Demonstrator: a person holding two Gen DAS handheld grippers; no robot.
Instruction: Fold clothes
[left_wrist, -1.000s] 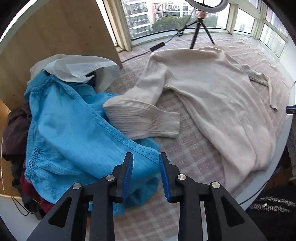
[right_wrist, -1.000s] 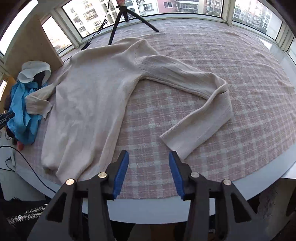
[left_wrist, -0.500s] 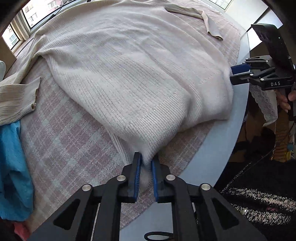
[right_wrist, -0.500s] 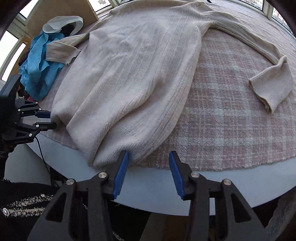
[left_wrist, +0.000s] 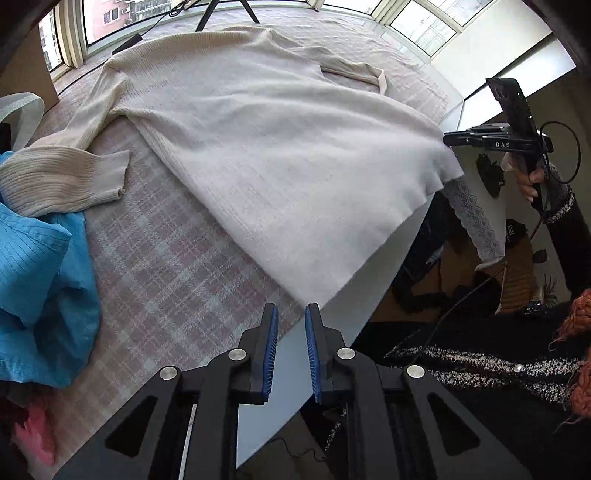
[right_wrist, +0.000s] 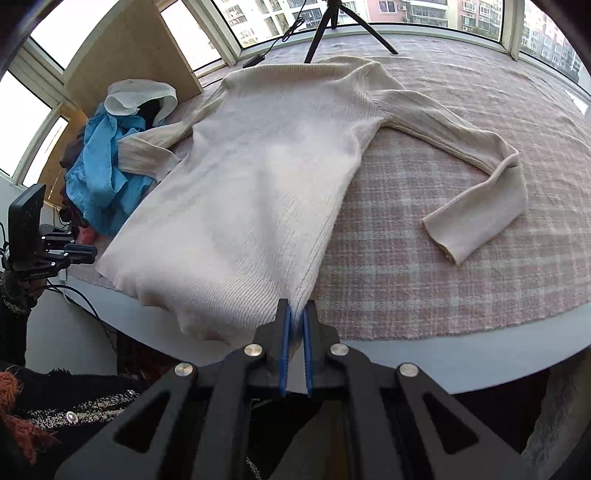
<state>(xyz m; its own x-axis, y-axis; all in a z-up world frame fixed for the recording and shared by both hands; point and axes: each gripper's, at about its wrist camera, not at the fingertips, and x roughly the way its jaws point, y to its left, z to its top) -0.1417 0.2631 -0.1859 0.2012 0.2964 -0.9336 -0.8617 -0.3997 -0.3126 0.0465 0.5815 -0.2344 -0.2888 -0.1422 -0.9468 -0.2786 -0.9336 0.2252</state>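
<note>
A cream knit sweater (left_wrist: 277, 147) lies face down on the pink plaid table cover (left_wrist: 166, 277), neck toward the windows. My left gripper (left_wrist: 290, 321) hovers at the table's front edge with a narrow gap and nothing between its fingers. The hem's left corner ends just ahead of its right fingertip. My right gripper (right_wrist: 295, 321) is shut on the hem's right corner of the sweater (right_wrist: 258, 184), which is raised and drawn taut. The right gripper (left_wrist: 448, 138) also shows in the left wrist view, and the left gripper (right_wrist: 92, 254) in the right wrist view.
A blue garment (left_wrist: 33, 266) and other clothes are piled at the left under the sweater's left cuff (left_wrist: 74, 181). The right sleeve (right_wrist: 480, 225) lies bent on the cover (right_wrist: 424, 295). A tripod (right_wrist: 332, 22) and a wooden board (right_wrist: 129, 55) stand at the back.
Both grippers came down to the hem. The right one closed on its corner and pulled it taut. The left one held hem cloth half a second ago; now its gap holds nothing.
</note>
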